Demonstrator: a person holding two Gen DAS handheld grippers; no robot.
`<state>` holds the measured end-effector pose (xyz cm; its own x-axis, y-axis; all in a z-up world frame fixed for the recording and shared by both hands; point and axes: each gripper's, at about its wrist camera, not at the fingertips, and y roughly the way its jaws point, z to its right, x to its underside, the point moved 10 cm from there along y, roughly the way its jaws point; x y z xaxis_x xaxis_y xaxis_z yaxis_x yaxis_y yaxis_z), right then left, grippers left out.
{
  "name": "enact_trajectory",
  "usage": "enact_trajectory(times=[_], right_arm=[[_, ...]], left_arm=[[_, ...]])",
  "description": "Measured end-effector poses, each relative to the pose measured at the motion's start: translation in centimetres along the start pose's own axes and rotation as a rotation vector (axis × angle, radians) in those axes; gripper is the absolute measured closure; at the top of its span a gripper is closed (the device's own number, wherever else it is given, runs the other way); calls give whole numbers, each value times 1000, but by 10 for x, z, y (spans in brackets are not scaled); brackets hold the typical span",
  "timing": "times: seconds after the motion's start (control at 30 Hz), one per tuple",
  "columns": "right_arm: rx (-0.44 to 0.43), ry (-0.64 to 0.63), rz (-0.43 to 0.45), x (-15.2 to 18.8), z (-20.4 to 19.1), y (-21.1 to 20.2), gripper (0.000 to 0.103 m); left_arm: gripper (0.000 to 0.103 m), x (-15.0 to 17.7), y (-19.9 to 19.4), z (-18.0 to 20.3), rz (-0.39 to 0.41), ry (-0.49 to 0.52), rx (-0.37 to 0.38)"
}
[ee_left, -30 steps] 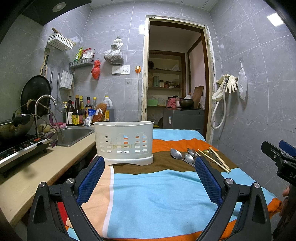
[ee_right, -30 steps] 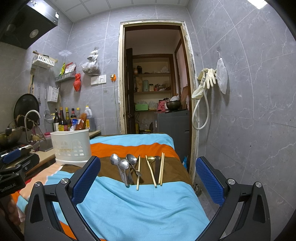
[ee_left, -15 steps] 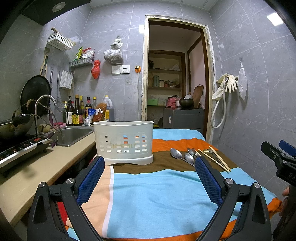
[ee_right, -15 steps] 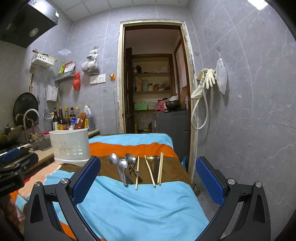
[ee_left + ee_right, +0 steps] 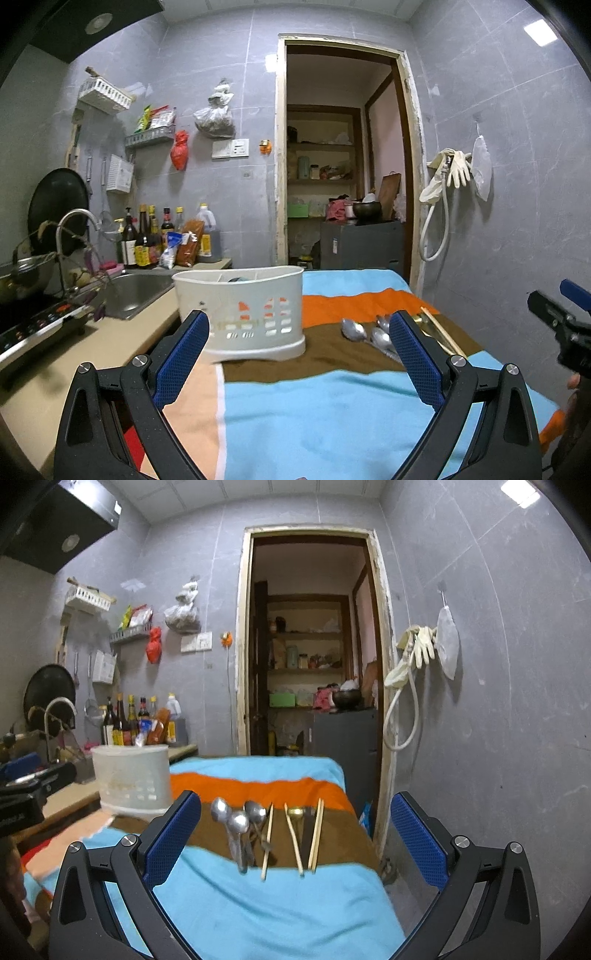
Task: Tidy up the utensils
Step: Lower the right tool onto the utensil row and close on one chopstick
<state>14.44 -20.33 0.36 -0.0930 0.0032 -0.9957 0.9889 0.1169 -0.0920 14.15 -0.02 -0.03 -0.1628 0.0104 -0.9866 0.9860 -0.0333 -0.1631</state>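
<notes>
Spoons (image 5: 236, 821) lie ahead between right gripper's (image 5: 295, 834) parted jaws, seemingly untouched.

Home kitchen, steel sink (image 5: 138, 295) with faucet (image 5: 75, 221), sauce bottles (image 5: 147, 240), wok (image 5: 57, 206), grey tiled walls (image 5: 517, 184)

Almost nothing can be read here. In the right wrist view, white lettering runs along the black body of the left tongs (image 5: 22, 797) at the frame's left edge, too blurred to spell out. The bottles (image 5: 147, 240) at the tabletop's far edge carry yellow labels whose print is too small to read.
</notes>
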Motion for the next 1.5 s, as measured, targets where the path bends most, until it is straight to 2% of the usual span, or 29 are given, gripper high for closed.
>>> enact_trajectory(times=[0.17,0.3,0.53,0.83,0.87,1.03,1.1,1.2,1.4,1.5], right_arm=[[-49,20,-5,-19,15,28,0],[-70,-35,-50,-24,20,58,0],[-90,-97,-156,-10,27,109,0],[-133,-39,-292,18,50,164,3],[-129,-36,-313,22,53,169,7],[-121,-21,-417,44,62,193,27],[-121,-15,-462,55,64,202,43],[-136,8,-526,69,66,215,56],[-153,19,-631,92,66,236,77],[-167,39,-668,100,66,243,80]], left_arm=[[7,-8,27,8,-25,-6,59],[7,-8,55,18,-69,-1,101],[7,-1,104,47,-166,36,194],[10,14,159,65,-310,31,288],[11,16,166,66,-328,34,289],[30,35,196,70,-418,62,265],[36,43,205,69,-451,55,260],[47,56,219,65,-510,34,251],[67,70,239,56,-587,-37,262],[70,73,244,54,-610,-56,263]])
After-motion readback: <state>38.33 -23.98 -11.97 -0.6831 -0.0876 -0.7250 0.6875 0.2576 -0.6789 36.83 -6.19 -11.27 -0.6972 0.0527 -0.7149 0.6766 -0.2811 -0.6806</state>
